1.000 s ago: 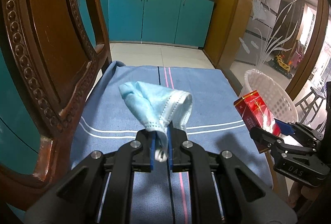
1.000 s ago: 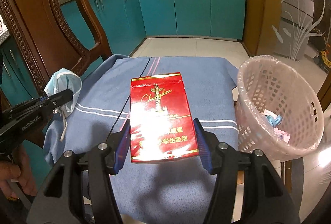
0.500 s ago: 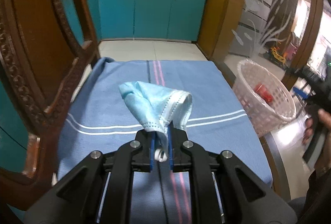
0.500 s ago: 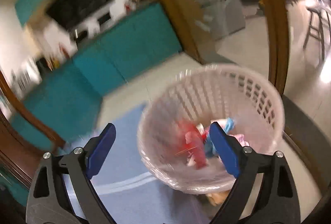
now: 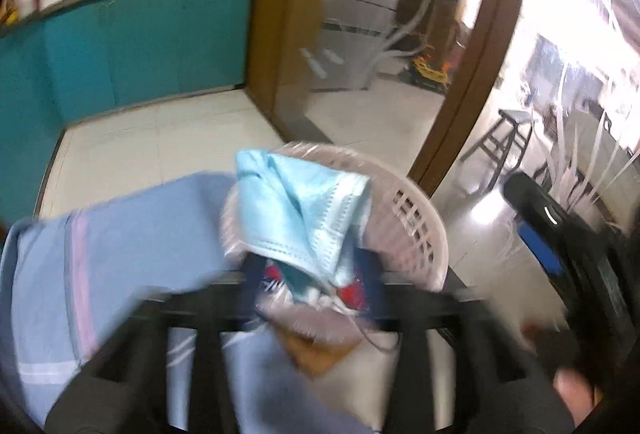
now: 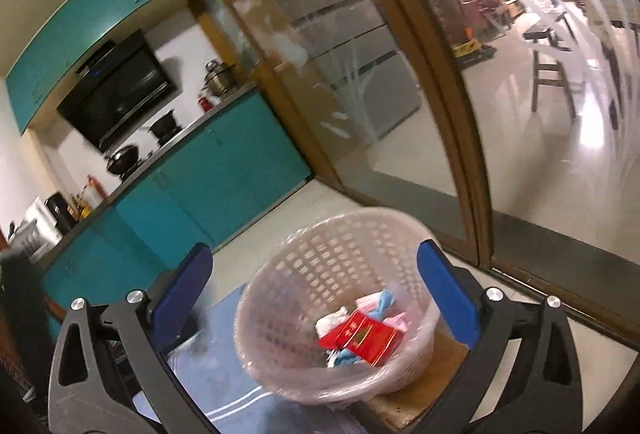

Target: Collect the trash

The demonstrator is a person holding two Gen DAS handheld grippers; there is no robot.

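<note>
Basket (image 6: pixel 280 278) sits at 6 o'clock in the right wrist view, sharp, pale plastic lattice with a clear liner. Inside it: a red packet (image 6: pixel 362 338) lying flat near the bottom, pink, white and blue scraps (image 6: pixel 380 304) behind it. Right claw (image 6: pixel 316 298) spread wide, blue pads either side of the basket, nothing between them. Basket stands on a brown surface at 5 o'clock, just beside a table under a blue striped cloth (image 6: pixel 208 386) at 7 o'clock.

Left wrist view is badly smeared by motion. It shows what the other view does not: a light blue face mask (image 5: pixel 296 213), bunched, at centre frame, in front of the basket (image 5: pixel 416 230) opening. Left claw (image 5: pixel 316 282) is blurred; its dark blue pads seem to stand apart either side of the mask's lower edge, but cannot tell whether they have hold of it. A thin white ear loop trails down toward 5 o'clock. Red patches inside the basket show under the mask, too blurred to name. Blue cloth (image 5: pixel 120 234) fills 8 o'clock.

At 3 o'clock in the left view, a dark shape with a blue pad, the right claw (image 5: pixel 540 234), cut off by the frame edge. Pinkish blur below it at 4 o'clock, possibly a hand, hard to make out.

Teal cabinets (image 6: pixel 224 177) and a glass partition (image 6: pixel 400 53) behind in both views.
</note>
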